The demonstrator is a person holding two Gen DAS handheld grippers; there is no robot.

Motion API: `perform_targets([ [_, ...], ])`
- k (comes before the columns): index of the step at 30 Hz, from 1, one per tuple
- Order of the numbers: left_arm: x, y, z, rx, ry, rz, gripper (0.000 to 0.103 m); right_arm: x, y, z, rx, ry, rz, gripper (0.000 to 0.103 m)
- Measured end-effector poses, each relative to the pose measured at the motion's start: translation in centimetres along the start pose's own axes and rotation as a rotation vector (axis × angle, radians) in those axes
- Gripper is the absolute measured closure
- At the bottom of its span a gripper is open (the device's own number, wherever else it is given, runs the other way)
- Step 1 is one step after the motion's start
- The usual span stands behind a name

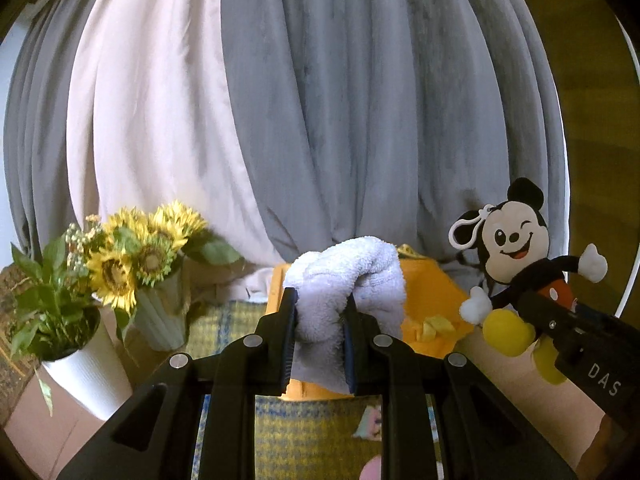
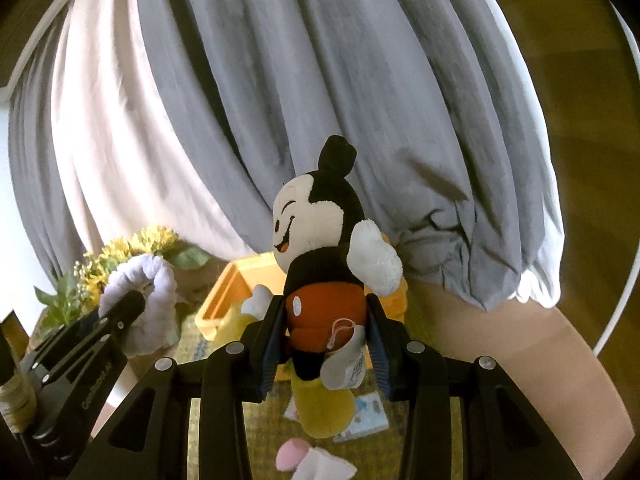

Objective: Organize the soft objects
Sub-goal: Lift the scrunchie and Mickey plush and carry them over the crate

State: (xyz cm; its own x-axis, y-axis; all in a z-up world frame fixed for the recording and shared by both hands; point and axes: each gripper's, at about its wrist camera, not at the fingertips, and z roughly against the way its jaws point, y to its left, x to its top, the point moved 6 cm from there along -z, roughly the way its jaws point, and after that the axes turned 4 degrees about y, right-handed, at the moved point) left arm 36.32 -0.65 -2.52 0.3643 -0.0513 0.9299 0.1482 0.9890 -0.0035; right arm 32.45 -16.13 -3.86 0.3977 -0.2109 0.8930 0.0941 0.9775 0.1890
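The left gripper (image 1: pixel 318 300) jaws squeeze a white towel (image 1: pixel 344 280), and the right gripper (image 2: pixel 326 320) jaws hold a mouse toy (image 2: pixel 320 264), both up above the yellow box (image 1: pixel 432 292). Keep both grips tight, I think, then lower them into the box. Sunflowers (image 1: pixel 136 252) stand at the left, grey curtains (image 1: pixel 360 120) hang behind, and a yellow mat (image 1: pixel 312 432) covers the worktop.

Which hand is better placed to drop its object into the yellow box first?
Left, probably. Its tool holds the white towel directly before the yellow box, while the right tool's mouse plush appears off to one side.
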Motion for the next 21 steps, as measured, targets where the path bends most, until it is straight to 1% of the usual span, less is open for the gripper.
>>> perform_targets([
  [5, 1.1, 0.0, -1.2, 0.000, -0.021, -0.002, 0.082, 1.1, 0.2, -0.9, 0.017, -0.013, 0.009, 0.063],
  [10, 2.1, 0.1, -2.8, -0.001, -0.025, -0.008, 0.082, 2.2, 0.5, -2.6, 0.029, -0.014, 0.033, 0.063],
  [21, 3.2, -0.5, -7.3, -0.005, -0.011, -0.042, 0.082, 4.3, 1.1, -7.7, 0.064, 0.050, 0.127, 0.063],
])
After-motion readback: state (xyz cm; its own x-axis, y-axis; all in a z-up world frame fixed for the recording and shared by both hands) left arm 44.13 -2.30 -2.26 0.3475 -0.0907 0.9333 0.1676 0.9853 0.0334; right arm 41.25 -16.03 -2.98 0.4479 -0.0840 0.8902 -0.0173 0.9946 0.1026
